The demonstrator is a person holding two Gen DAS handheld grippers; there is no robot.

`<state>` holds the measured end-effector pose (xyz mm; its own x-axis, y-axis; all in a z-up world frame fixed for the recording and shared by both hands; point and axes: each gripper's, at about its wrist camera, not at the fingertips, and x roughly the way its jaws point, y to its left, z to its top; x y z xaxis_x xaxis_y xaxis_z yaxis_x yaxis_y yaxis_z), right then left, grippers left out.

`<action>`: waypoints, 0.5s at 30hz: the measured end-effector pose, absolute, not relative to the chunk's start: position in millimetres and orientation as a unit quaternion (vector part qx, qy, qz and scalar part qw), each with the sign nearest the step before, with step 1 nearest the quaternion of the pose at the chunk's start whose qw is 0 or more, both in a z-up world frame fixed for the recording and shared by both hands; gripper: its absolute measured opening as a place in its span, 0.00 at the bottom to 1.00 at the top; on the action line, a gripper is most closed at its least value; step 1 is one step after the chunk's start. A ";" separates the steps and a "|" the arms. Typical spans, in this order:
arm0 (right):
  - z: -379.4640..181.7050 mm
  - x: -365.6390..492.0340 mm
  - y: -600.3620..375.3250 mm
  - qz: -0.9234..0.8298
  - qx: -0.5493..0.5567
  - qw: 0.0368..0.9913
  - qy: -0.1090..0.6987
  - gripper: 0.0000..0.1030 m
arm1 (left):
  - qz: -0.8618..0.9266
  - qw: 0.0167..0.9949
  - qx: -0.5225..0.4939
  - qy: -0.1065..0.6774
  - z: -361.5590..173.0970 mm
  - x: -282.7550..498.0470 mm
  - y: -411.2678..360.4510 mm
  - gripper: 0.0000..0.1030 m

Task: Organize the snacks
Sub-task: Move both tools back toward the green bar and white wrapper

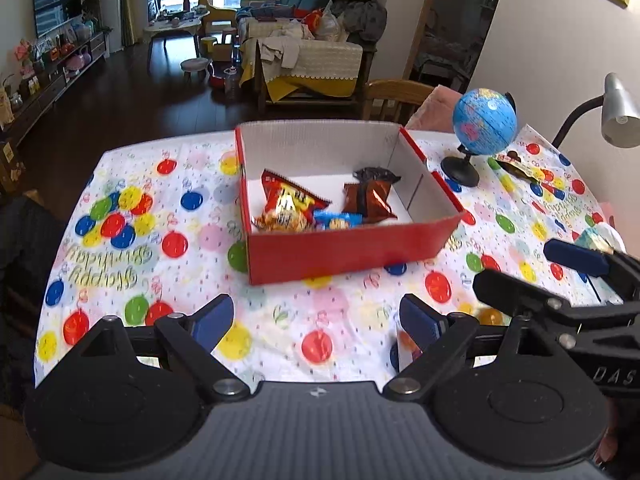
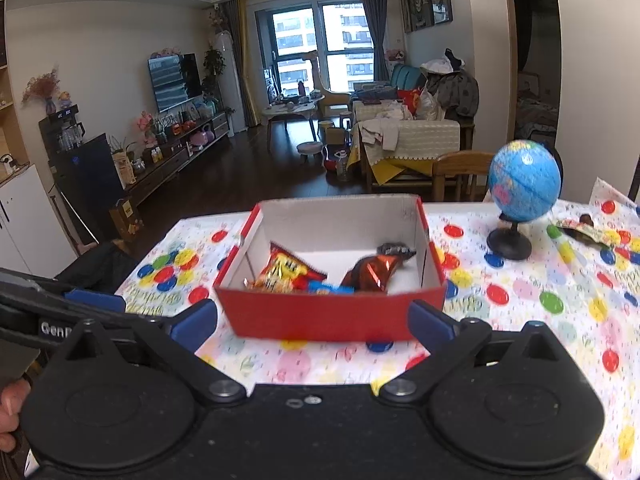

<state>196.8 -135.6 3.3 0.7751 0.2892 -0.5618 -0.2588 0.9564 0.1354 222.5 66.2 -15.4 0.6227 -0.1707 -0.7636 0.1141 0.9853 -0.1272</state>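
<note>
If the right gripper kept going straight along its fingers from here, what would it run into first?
Most likely the near red wall of the snack box, which sits centered just ahead of the open right gripper. No object lies between them on the tablecloth, though exact height and depth are hard to judge.

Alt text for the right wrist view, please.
A red box holding three snack packets sits on a balloon-print tablecloth, beyond the open, empty right gripper. A globe and another snack wrapper are right.

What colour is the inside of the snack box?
White inside, red outside: the open cardboard box shows its lining best in the left wrist view.
</note>
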 end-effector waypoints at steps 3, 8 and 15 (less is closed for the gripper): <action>-6.8 184.8 -133.9 0.143 0.026 0.938 0.315 0.99 | -0.075 0.896 -0.029 0.437 -23.9 213.4 64.7 0.88; -24.1 172.2 -135.2 0.134 0.032 0.932 0.335 0.99 | -0.080 0.883 -0.034 0.462 -44.7 203.4 64.9 0.88; -48.1 160.2 -136.3 0.124 0.027 0.924 0.361 0.99 | -0.071 0.864 -0.039 0.496 -77.3 196.7 62.8 0.88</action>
<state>160.2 -136.3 -48.1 0.7080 0.2485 -0.6611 -0.2093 0.9678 0.1397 196.7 62.8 -77.3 0.4974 -0.1611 -0.8524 0.0843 0.9869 -0.1374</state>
